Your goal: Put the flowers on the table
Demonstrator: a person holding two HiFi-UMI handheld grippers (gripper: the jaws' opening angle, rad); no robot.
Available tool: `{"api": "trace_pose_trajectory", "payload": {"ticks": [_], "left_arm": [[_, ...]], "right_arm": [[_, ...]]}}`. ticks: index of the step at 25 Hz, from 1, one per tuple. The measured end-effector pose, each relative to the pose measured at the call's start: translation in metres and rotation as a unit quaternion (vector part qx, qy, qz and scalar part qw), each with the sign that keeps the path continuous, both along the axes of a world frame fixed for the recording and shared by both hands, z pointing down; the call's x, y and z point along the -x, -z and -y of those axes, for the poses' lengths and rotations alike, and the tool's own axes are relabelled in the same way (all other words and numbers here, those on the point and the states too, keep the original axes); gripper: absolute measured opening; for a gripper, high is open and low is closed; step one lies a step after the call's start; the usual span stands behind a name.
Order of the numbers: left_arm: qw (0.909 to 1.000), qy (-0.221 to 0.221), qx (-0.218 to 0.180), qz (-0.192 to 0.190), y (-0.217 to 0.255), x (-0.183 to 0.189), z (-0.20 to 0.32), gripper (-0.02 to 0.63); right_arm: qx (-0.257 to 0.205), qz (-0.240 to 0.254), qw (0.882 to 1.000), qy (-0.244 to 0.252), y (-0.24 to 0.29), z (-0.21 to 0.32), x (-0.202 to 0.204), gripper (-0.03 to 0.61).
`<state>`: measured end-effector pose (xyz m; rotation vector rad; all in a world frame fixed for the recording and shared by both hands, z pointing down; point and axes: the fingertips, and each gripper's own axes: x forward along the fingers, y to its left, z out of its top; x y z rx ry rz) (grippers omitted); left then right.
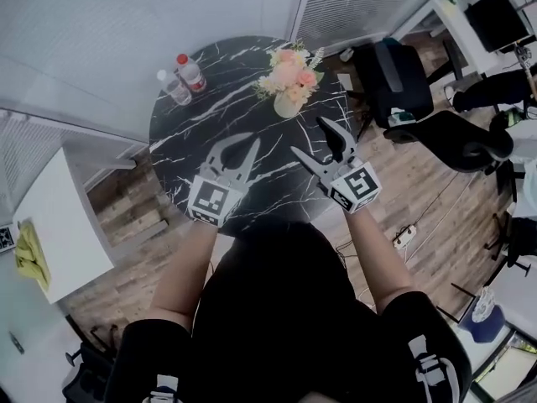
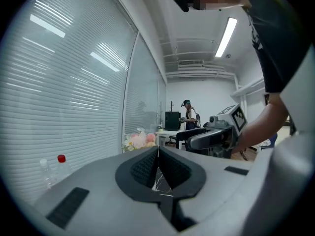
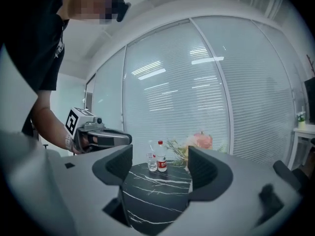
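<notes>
Black marble table (image 1: 210, 120): flowers (image 1: 289, 72), two bottles (image 1: 191, 74)

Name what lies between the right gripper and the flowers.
Nothing. In the head view only bare table lies between the right gripper and the flowers. The bottles stand off to the left.
</notes>
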<state>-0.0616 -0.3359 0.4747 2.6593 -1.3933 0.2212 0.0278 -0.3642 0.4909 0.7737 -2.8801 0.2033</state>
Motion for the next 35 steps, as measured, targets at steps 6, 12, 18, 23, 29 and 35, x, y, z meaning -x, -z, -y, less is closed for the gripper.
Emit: {"api": "trace_pose_trajectory", "payload": {"ticks": [6,12,18,23,29,35], "left_arm": [[0.9996,-0.021,-0.019,-0.009,0.042,-0.01,-0.026,0.014],[0.9985,-0.037,-0.035,-0.022,0.075,-0.018,-0.048,0.014],[0.9971,-0.04,-0.061,-0.022,0.094,-0.021,-0.059,0.013],[0.996,-0.05,-0.069,-0.026,0.103,-0.029,-0.068,0.012],[0.9959,-0.061,-0.058,-0.033,0.103,-0.036,-0.078,0.012],[0.9959,-0.06,-0.055,-0.039,0.104,-0.039,-0.082,0.012]], "right_arm": [[-0.017,0.024,0.999,0.016,0.053,-0.036,0.009,0.34],[-0.038,0.042,0.998,0.02,0.09,-0.062,0.013,0.102],[-0.049,0.061,0.997,0.026,0.106,-0.077,0.017,0.025],[-0.056,0.066,0.996,0.029,0.116,-0.085,0.014,0.02],[-0.05,0.061,0.996,0.033,0.118,-0.097,0.015,0.02],[-0.045,0.06,0.997,0.021,0.121,-0.101,0.017,0.02]]}}
